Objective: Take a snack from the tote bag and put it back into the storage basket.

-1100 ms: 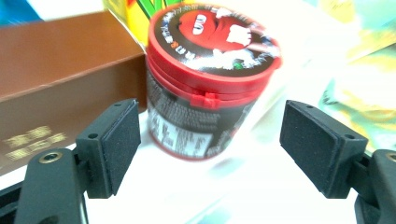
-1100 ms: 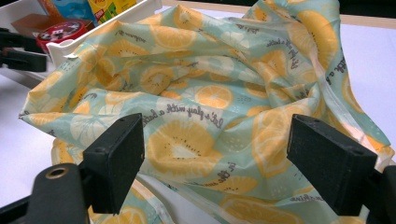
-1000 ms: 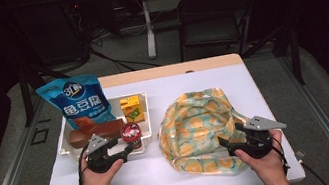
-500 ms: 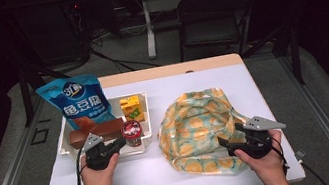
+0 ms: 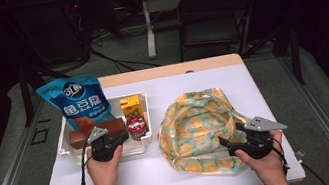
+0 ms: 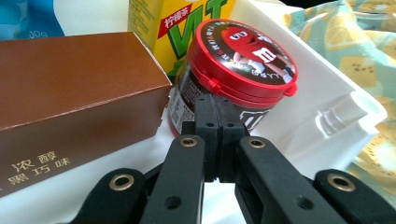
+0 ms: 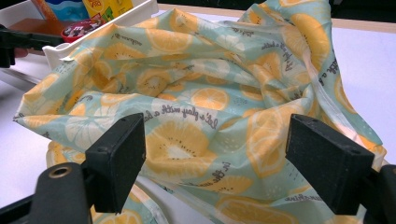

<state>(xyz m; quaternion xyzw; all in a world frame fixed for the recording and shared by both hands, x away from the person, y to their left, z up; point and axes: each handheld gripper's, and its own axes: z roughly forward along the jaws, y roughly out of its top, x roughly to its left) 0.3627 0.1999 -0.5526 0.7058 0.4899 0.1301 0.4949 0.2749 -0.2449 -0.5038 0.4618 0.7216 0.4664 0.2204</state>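
Two grippers work at the white worktop (image 5: 176,171), one in each of the person's hands. The left gripper (image 6: 217,112) has its jaws pressed flat together with nothing between them; they have just been closing. Its tips sit just in front of the dark side of a candy jar (image 6: 233,88) with a red lid, below the lid's rim, and whether they touch it cannot be told. In the high view the left gripper (image 5: 120,136) reaches over the near edge of a white tray (image 5: 146,141), and the candy jar (image 5: 136,126) stands at the tray's near right part.

Just beside the jar, on the side away from the bag, lies a brown box (image 6: 70,93) on its long side, with light characters printed low on its face. Behind the jar stands a yellow drink carton (image 6: 159,28) with green lettering. A blue snack pouch (image 5: 78,102) leans upright at the tray's far left.

The right gripper (image 7: 215,163) holds its jaws wide apart, gripping nothing. Between and beyond them spreads a crumpled cloth bag (image 7: 210,93), pale green with orange-slice print and lines of script. In the high view the right gripper (image 5: 229,143) rests at the bag's near right edge, and the cloth bag (image 5: 199,127) lies on the worktop just right of the tray.
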